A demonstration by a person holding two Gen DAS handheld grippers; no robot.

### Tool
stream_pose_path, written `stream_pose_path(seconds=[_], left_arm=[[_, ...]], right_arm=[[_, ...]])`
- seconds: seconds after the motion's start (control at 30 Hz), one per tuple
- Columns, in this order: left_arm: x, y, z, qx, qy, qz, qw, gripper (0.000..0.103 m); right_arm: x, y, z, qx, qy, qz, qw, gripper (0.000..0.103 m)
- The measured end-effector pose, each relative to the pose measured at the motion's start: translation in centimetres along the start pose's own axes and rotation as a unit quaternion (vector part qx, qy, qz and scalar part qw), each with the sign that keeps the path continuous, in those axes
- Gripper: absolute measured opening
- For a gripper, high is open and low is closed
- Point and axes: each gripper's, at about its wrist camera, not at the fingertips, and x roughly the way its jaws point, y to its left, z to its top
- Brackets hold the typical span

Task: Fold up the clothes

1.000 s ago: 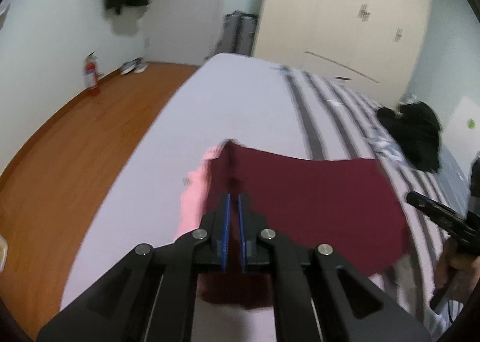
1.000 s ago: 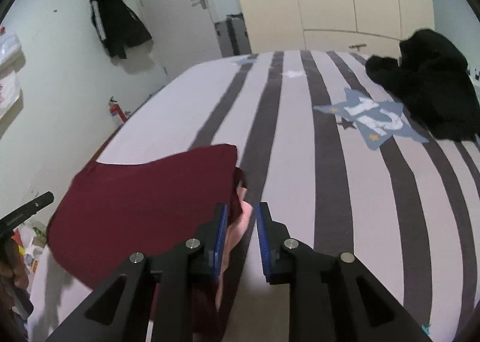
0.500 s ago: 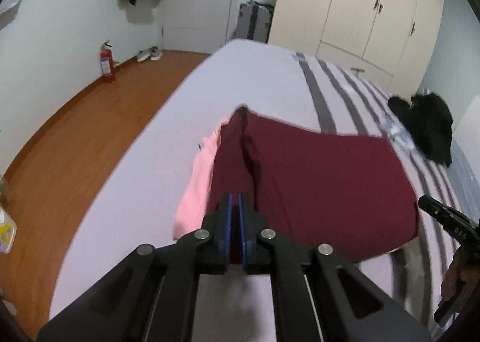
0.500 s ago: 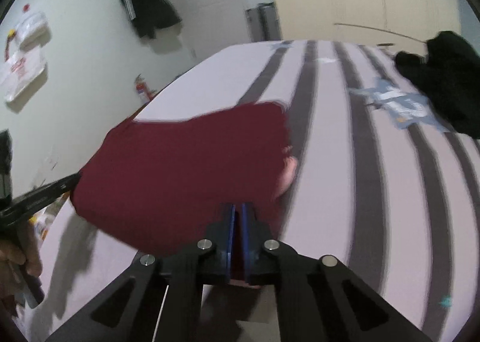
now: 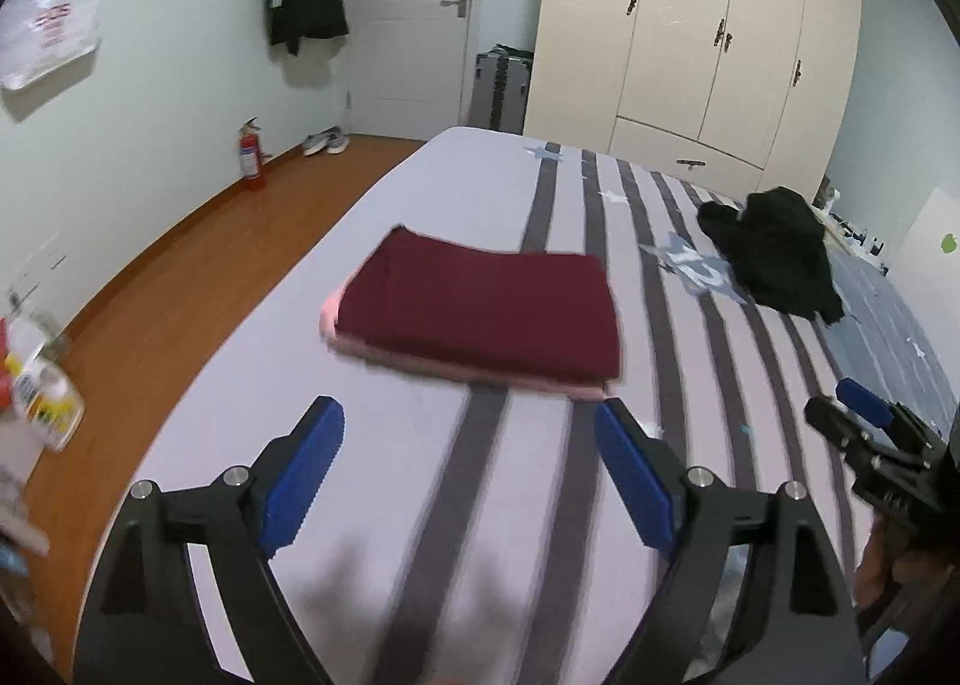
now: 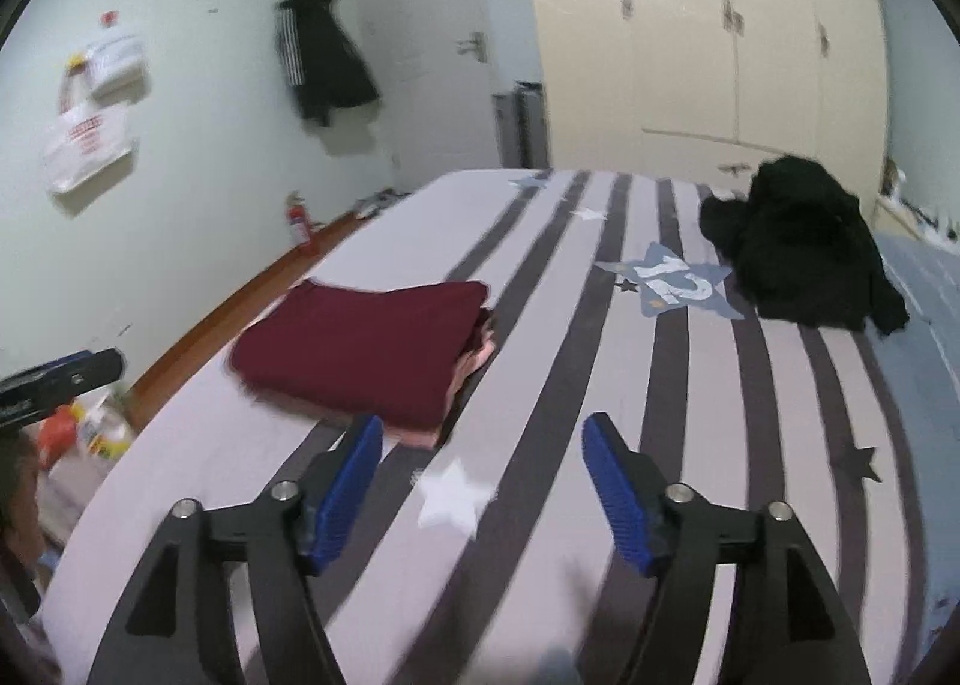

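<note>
The maroon garment [image 5: 480, 319] lies folded in a flat rectangle on the striped bed [image 5: 420, 193], with a pink layer [image 5: 329, 319] showing under its edges. The left gripper [image 5: 468, 433] and the right gripper [image 6: 480, 445] both hover above the bed just short of the fold, jaws spread wide and holding nothing. A black heap of clothes [image 6: 804, 253] sits well apart, farther up the bed.

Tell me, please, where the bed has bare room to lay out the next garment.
Free: the striped bed between the folded maroon garment and the black clothes pile, and near the open grippers. Beyond the maroon garment is also bare. The black pile's corner is crowded.
</note>
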Motion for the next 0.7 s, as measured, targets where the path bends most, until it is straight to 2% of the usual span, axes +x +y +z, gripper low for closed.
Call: stream_pose_path(seconds=[0.07,0.17,0.27,0.37,0.43,0.7], left_arm=[[-4.0,-2.2,-2.6,-0.004,-0.009,0.028,0.9996,0.095],[-8.5,-4.9,-6.1,-0.012,-0.019,0.042,0.9989,0.102],[-11.9,-7.4,-8.9,-0.023,-0.032,0.053,0.9978,0.102],[-14.2,-9.7,-11.5,-0.033,-0.022,0.075,0.9964,0.102],[-15.0,-10.7,-13.2,-0.04,-0.021,0.076,0.9961,0.102],[-18.9,-12.6,-20.7,-0.018,-0.066,0.069,0.9952,0.102]], right_arm=[[-3.7,-0.3,-1.5,-0.014,-0.005,0.017,1.0,0.081],[-9.3,-1.2,-3.6,-0.033,-0.009,0.04,0.999,0.09],[-13.9,-2.6,-5.2,-0.044,-0.016,0.039,0.998,0.102],[-16.6,-3.6,-6.9,-0.053,-0.022,0.041,0.997,0.102],[-18.1,-4.2,-8.0,-0.059,-0.024,0.044,0.997,0.102],[-23.6,-4.7,-13.8,-0.076,-0.045,0.052,0.995,0.102]])
